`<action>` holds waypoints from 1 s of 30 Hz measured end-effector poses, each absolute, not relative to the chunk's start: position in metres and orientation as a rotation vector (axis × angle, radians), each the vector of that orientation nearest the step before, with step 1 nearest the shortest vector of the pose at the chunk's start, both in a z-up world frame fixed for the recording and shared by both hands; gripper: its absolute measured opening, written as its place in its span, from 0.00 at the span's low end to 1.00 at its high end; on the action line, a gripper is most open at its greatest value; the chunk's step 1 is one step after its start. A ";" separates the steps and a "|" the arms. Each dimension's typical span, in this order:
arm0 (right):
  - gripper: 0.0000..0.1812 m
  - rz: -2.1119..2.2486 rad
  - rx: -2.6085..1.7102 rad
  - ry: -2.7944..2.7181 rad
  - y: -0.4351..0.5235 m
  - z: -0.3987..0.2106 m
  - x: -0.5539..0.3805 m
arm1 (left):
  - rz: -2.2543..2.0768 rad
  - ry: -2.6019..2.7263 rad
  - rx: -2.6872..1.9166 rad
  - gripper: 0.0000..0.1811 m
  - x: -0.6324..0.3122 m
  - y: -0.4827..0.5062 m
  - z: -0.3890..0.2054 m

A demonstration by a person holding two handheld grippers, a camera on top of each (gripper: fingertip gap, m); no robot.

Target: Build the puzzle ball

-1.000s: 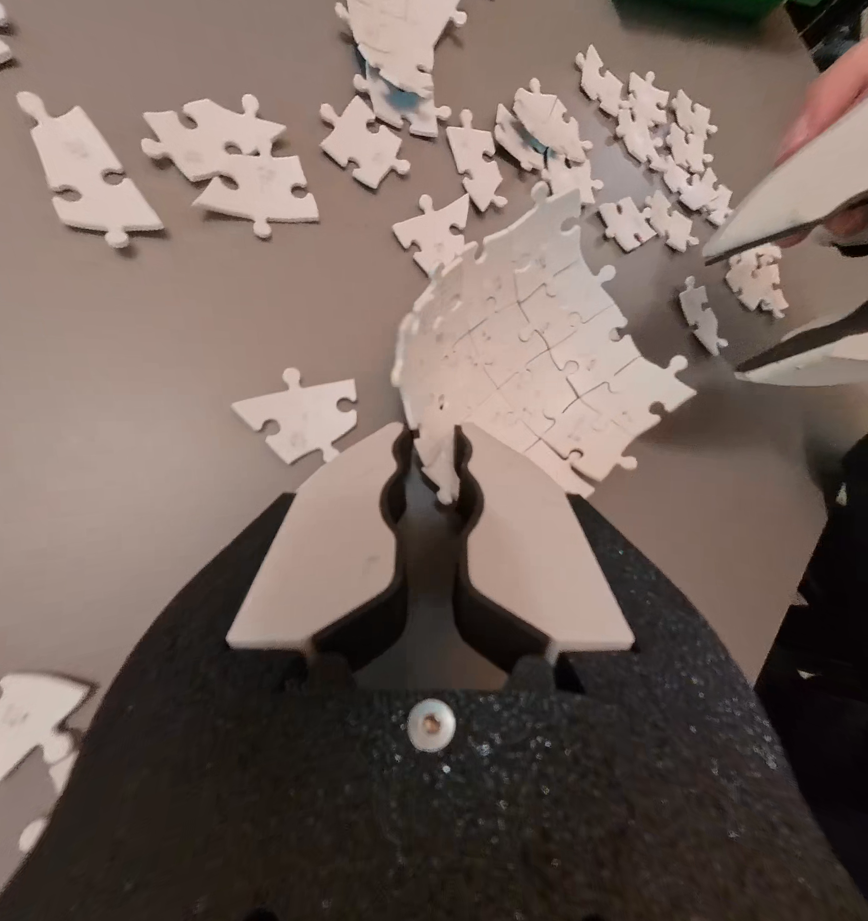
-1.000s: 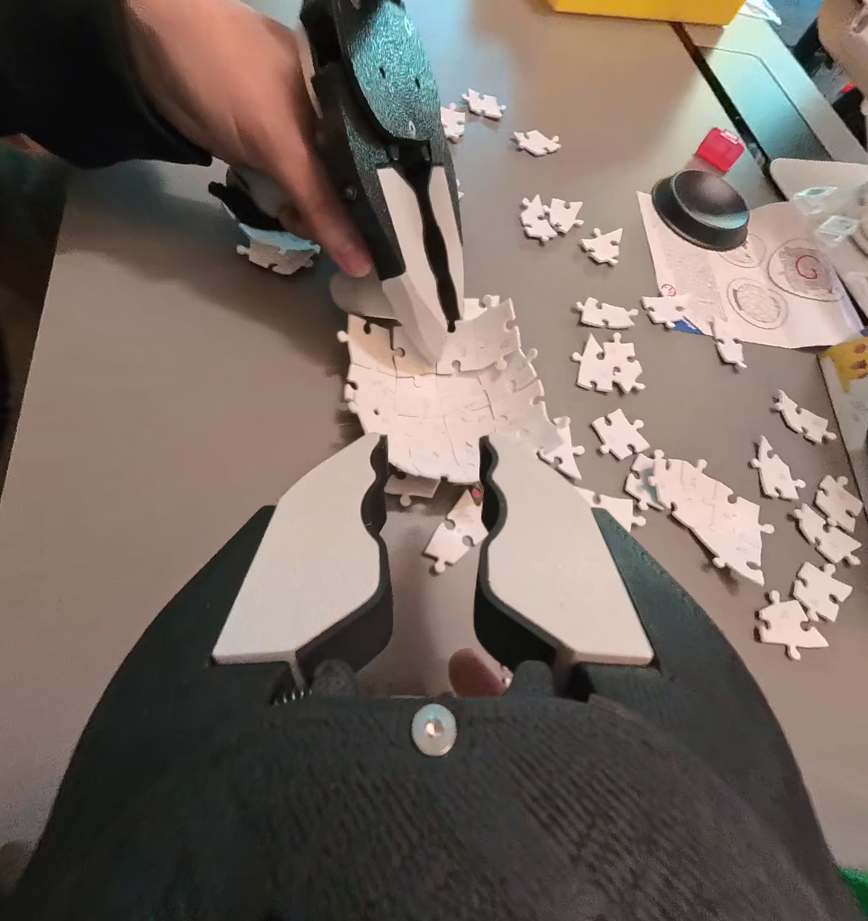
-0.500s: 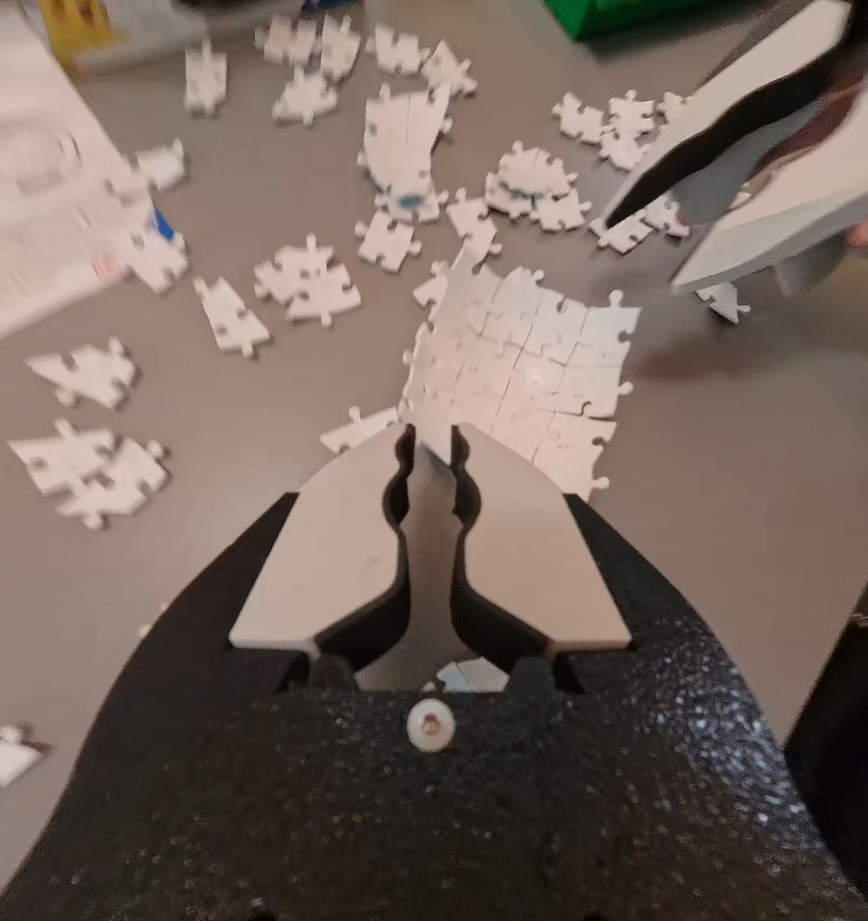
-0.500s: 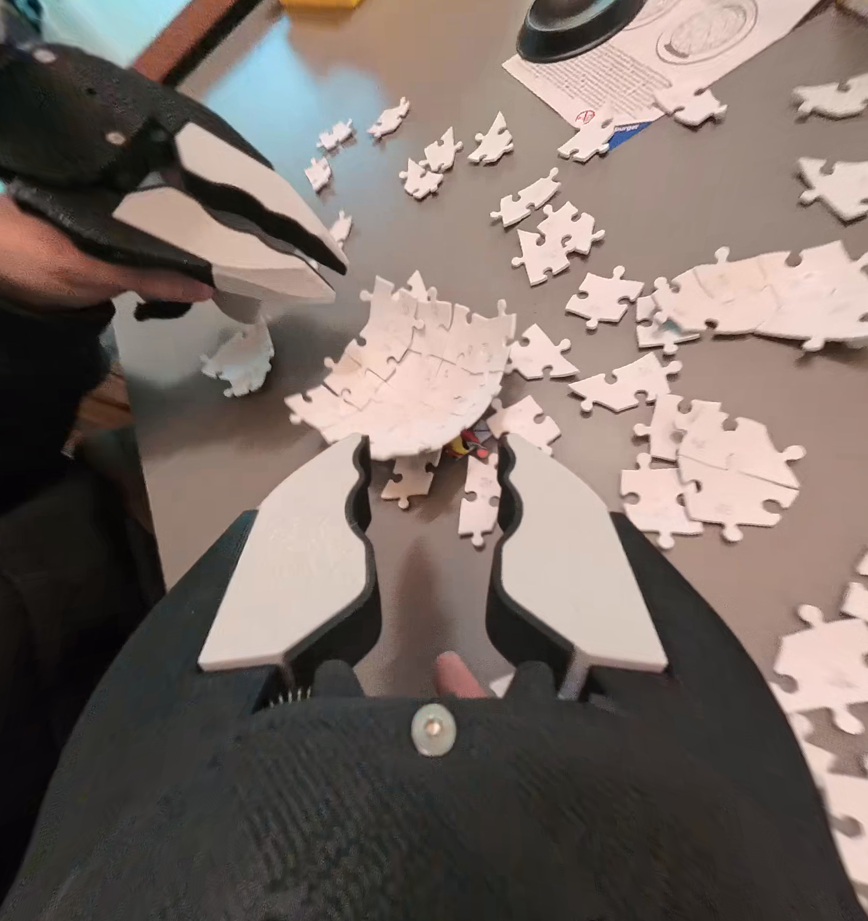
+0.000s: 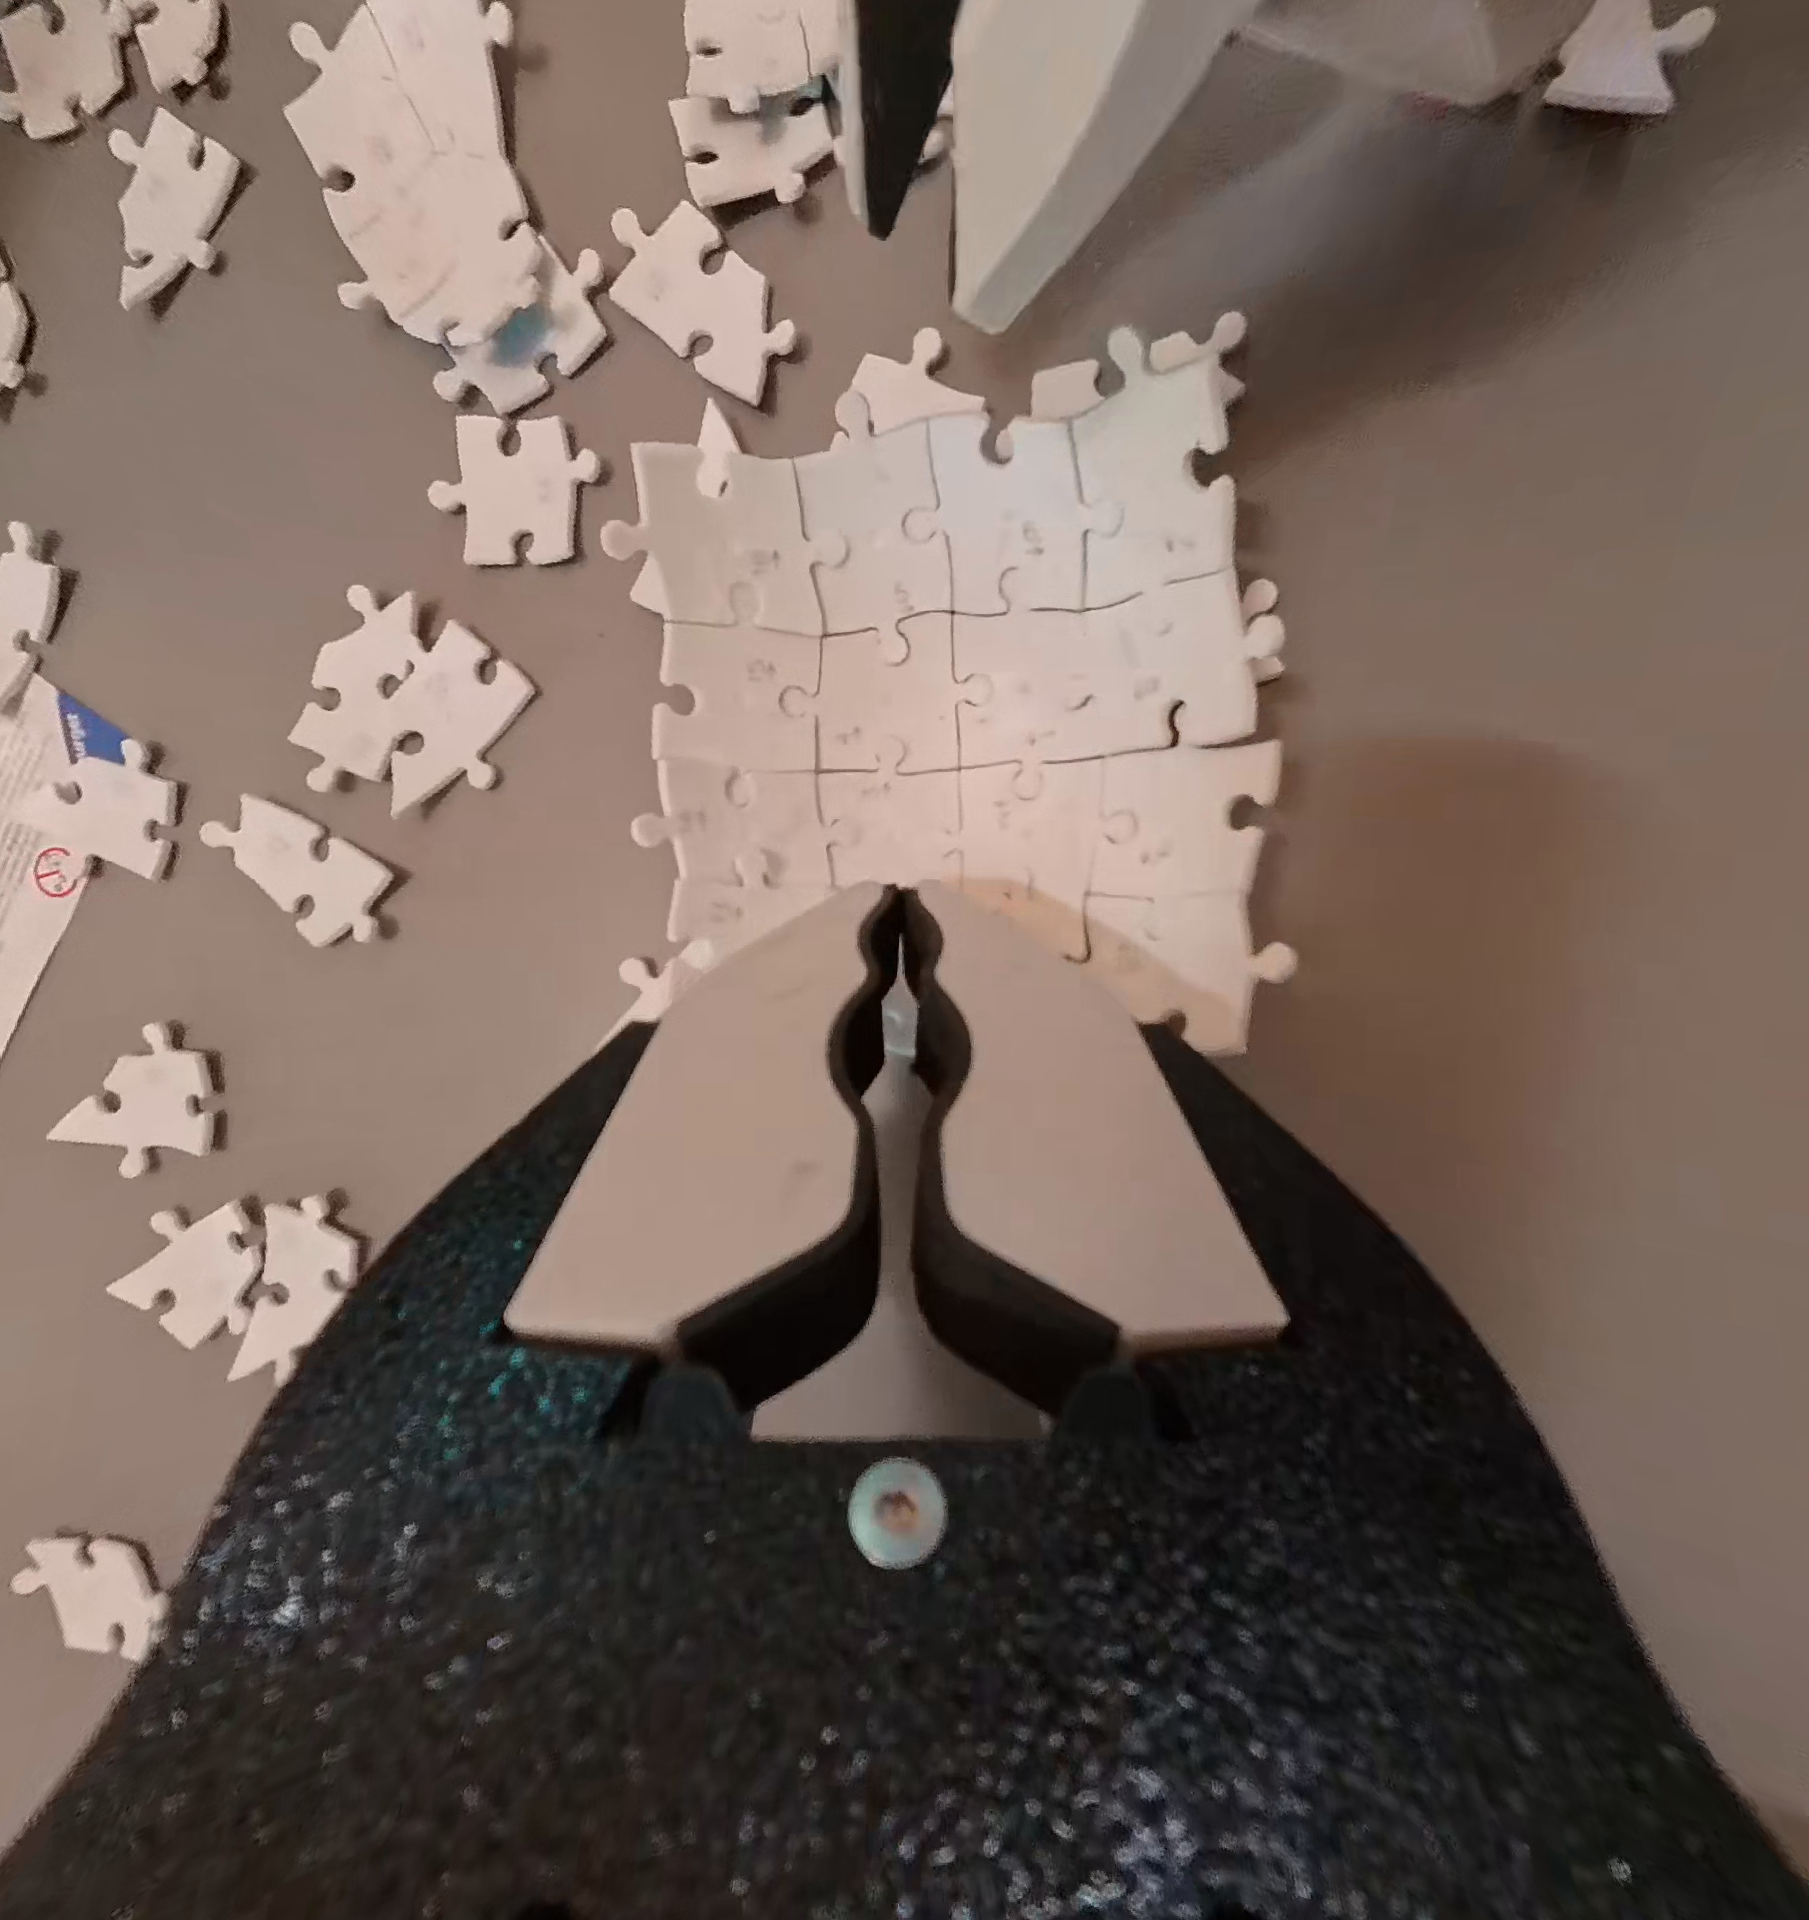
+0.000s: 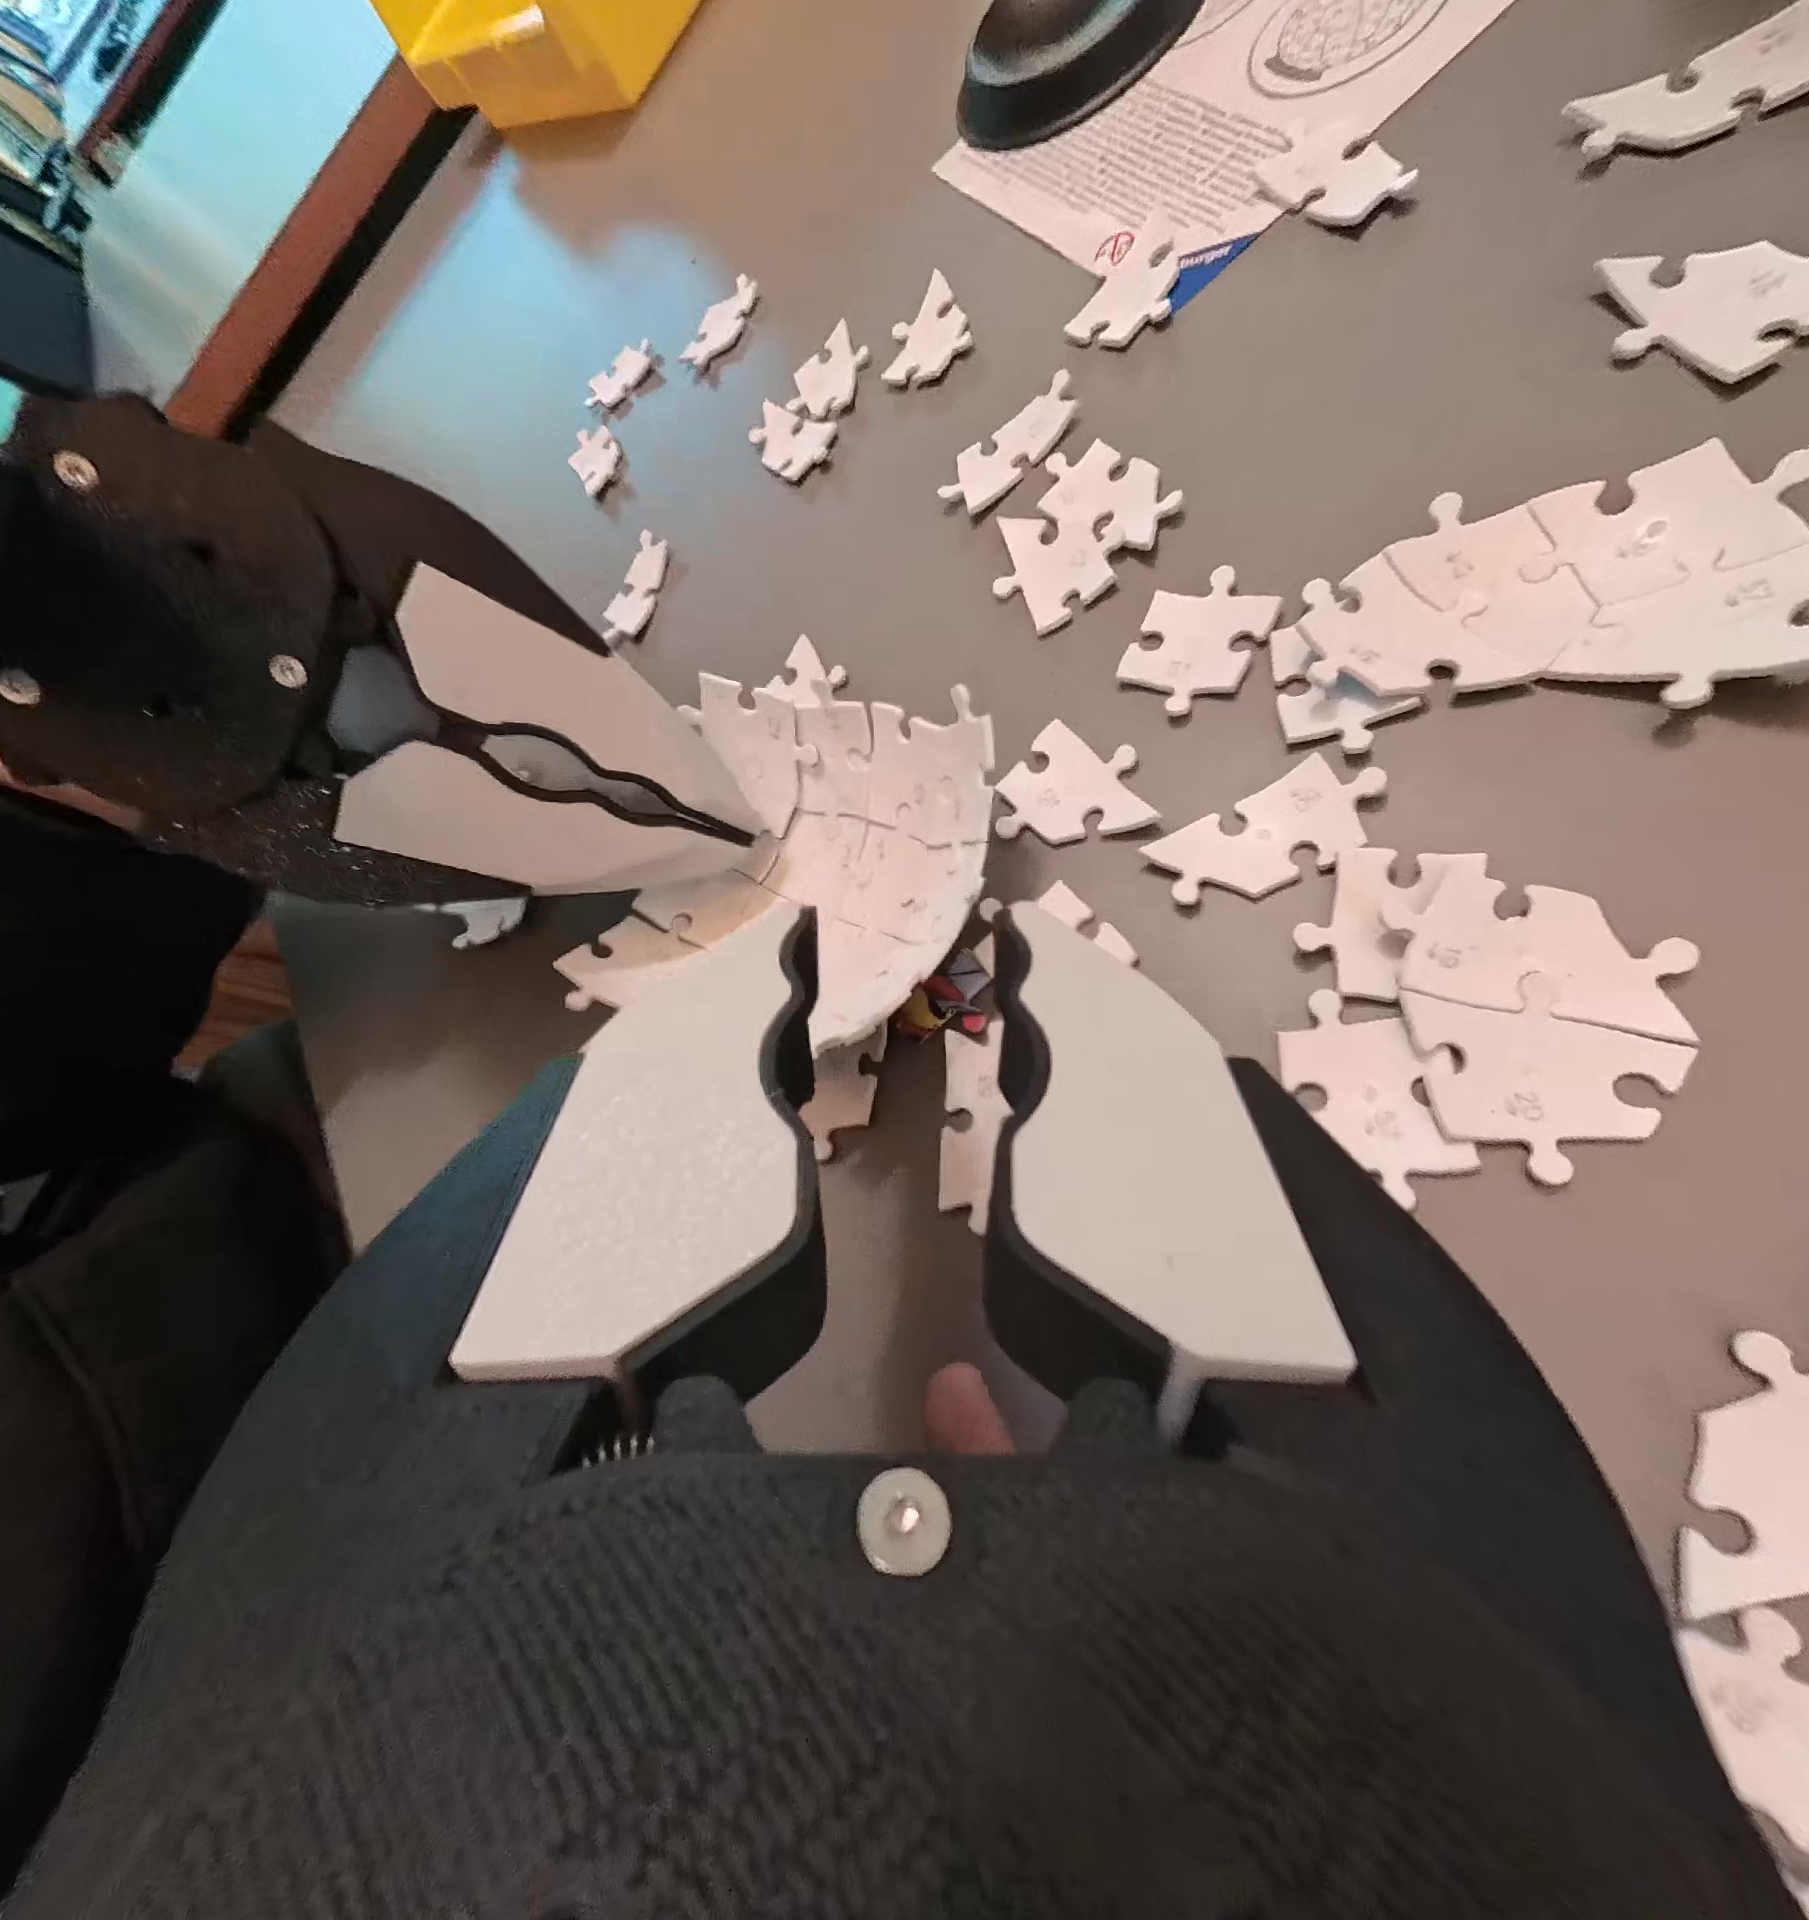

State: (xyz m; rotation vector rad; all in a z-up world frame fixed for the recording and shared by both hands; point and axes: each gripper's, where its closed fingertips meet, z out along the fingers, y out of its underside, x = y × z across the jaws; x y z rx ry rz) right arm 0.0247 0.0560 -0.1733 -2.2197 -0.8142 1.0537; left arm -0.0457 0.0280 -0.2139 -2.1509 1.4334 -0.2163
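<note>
A curved white panel of joined puzzle pieces (image 5: pixel 962 675) stands tilted on the grey table. My left gripper (image 5: pixel 900 902) is shut on the panel's near edge. In the right wrist view the panel (image 6: pixel 879 821) looks like a shallow bowl, with the left gripper (image 6: pixel 739 831) pinching its left rim. My right gripper (image 6: pixel 900 920) is open and empty, its fingers astride the panel's near rim without closing on it. It also shows in the left wrist view (image 5: pixel 936 270), just beyond the panel's far edge. A small coloured bit (image 6: pixel 941 1003) shows under the panel.
Several loose white pieces (image 5: pixel 515 499) and joined groups (image 6: pixel 1606 603) (image 6: pixel 1502 1029) lie scattered around. A curved strip of joined pieces (image 5: pixel 432 187) lies at the back left. A printed sheet (image 6: pixel 1191 135), a black round stand (image 6: pixel 1066 62) and a yellow box (image 6: pixel 536 42) lie farther off. The table's edge (image 6: pixel 287 312) runs behind the left gripper. There is about 9 centimetres between the tips of the two grippers. The small coloured bit (image 6: pixel 941 1003) lies around 5 centimetres away from my right fingertips.
My left gripper has closed tighter on the panel and turned it to face the camera squarely. My right gripper has swung from the panel's right side to its far edge, staying open.
</note>
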 end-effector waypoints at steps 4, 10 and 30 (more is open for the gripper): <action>0.16 1.029 -2.391 -0.912 0.059 -0.185 0.022 | -0.193 1.388 -2.199 0.00 -0.048 0.028 -0.221; 0.13 0.941 -2.562 -1.054 0.058 -0.194 0.011 | -0.215 1.291 -2.242 0.00 -0.045 0.028 -0.223; 0.03 0.217 -2.168 -1.521 0.066 -0.175 -0.012 | -0.238 1.240 -2.238 0.00 -0.055 0.019 -0.215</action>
